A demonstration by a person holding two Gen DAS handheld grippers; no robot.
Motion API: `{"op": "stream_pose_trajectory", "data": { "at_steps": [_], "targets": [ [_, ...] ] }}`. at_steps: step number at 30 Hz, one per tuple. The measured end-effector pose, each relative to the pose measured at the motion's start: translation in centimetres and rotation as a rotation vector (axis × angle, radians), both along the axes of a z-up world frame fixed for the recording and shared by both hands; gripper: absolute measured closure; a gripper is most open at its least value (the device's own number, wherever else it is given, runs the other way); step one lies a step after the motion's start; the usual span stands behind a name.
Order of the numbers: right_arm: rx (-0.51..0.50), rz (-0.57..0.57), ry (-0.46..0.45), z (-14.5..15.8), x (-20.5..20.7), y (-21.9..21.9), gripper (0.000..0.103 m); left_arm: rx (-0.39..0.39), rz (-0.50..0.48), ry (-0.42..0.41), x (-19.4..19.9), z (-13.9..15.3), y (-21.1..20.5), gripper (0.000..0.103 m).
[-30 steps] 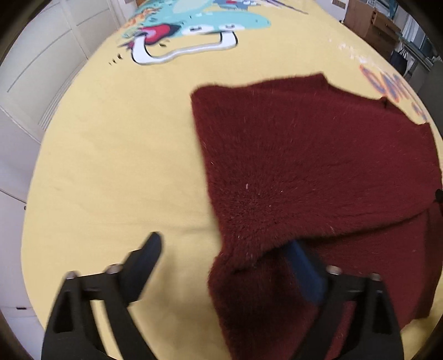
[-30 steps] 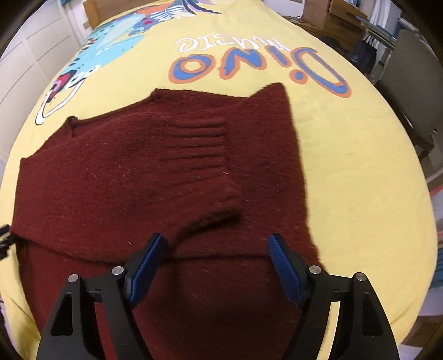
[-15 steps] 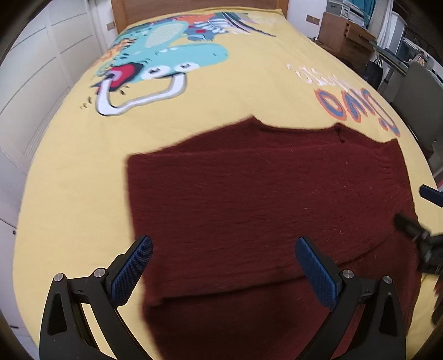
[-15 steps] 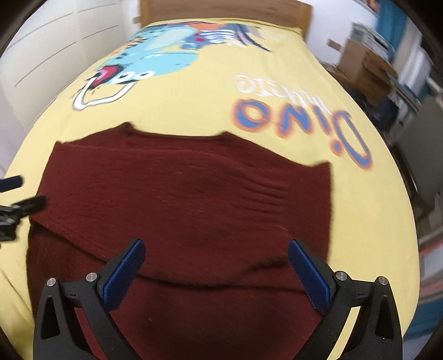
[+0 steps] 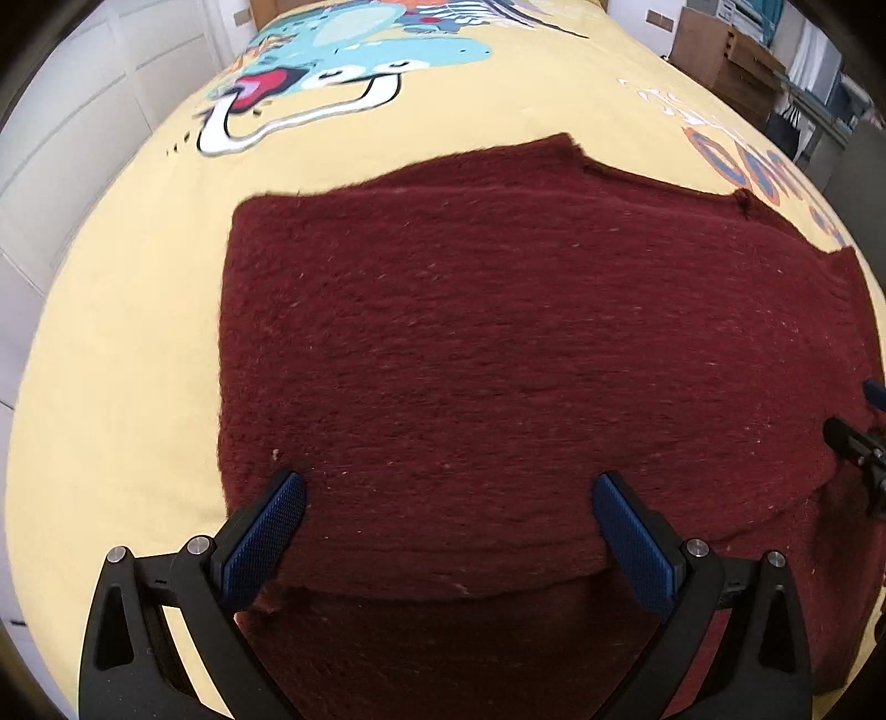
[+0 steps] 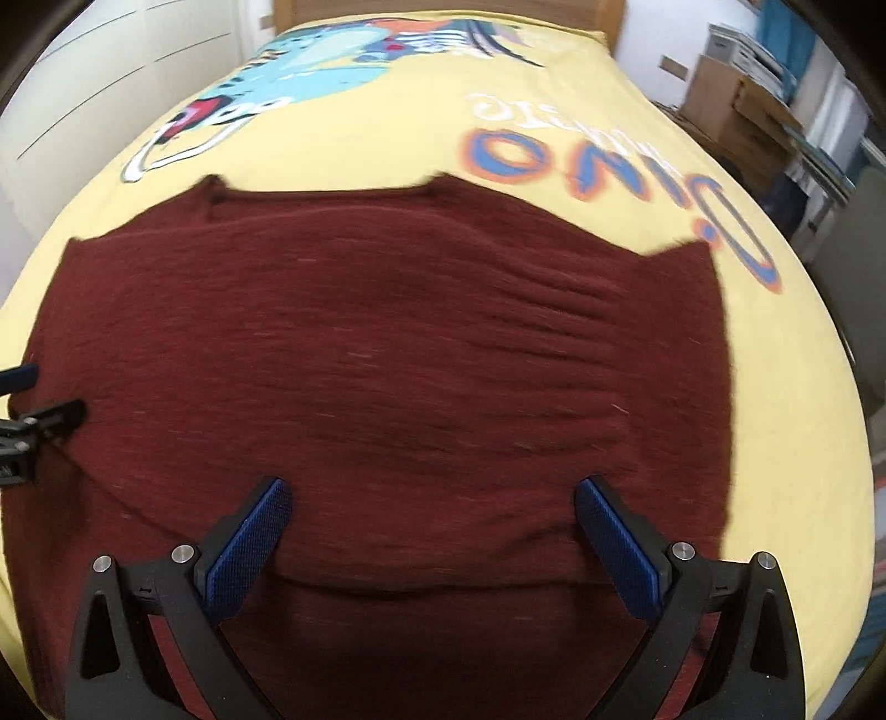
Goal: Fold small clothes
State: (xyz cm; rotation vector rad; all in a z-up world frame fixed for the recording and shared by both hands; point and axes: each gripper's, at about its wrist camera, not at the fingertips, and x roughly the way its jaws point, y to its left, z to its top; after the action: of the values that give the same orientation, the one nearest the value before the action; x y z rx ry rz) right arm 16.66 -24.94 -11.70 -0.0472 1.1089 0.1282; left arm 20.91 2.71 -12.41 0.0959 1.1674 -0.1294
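A dark red knitted sweater lies flat on the yellow bedspread, with an upper layer folded over it and ending in an edge close to the camera. My left gripper hovers over that edge near the sweater's left side, open wide, with nothing pinched. My right gripper hangs open the same way over the sweater towards its right side. Each gripper shows at the rim of the other's view: the right gripper and the left gripper.
The bedspread carries a cartoon dinosaur print and orange-blue lettering. A wooden headboard stands at the far end. White cupboard doors run along the left. Cardboard boxes and shelves crowd the right.
Both grippers have spread wider. The left one's right finger, earlier buried under the fold, is now free above the cloth. Both views have shifted towards the sweater's middle.
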Motion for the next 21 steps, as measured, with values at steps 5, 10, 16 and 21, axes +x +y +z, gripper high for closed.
{"op": "stream_pose_trajectory", "data": {
  "at_steps": [5, 10, 16, 21],
  "targets": [
    [0.102, -0.055, 0.024, -1.0, -0.2, -2.6, 0.001, -0.013, 0.005, -0.007, 0.3, -0.3, 0.3, 0.001],
    [0.114, -0.059, 0.022, -1.3, -0.3, -2.5, 0.000, -0.030, -0.006, 0.022, 0.8, 0.0, 0.3, 0.001],
    [0.098, -0.066, 0.010, 2.0, -1.1, -3.2, 0.000, -0.010, -0.039, 0.029, -0.8, 3.1, 0.0, 0.001],
    [0.089, -0.078, -0.019, 5.0, -4.6, -5.2, 0.000, -0.001, -0.022, -0.001, -4.1, 5.6, 0.6, 0.001]
  ]
}}
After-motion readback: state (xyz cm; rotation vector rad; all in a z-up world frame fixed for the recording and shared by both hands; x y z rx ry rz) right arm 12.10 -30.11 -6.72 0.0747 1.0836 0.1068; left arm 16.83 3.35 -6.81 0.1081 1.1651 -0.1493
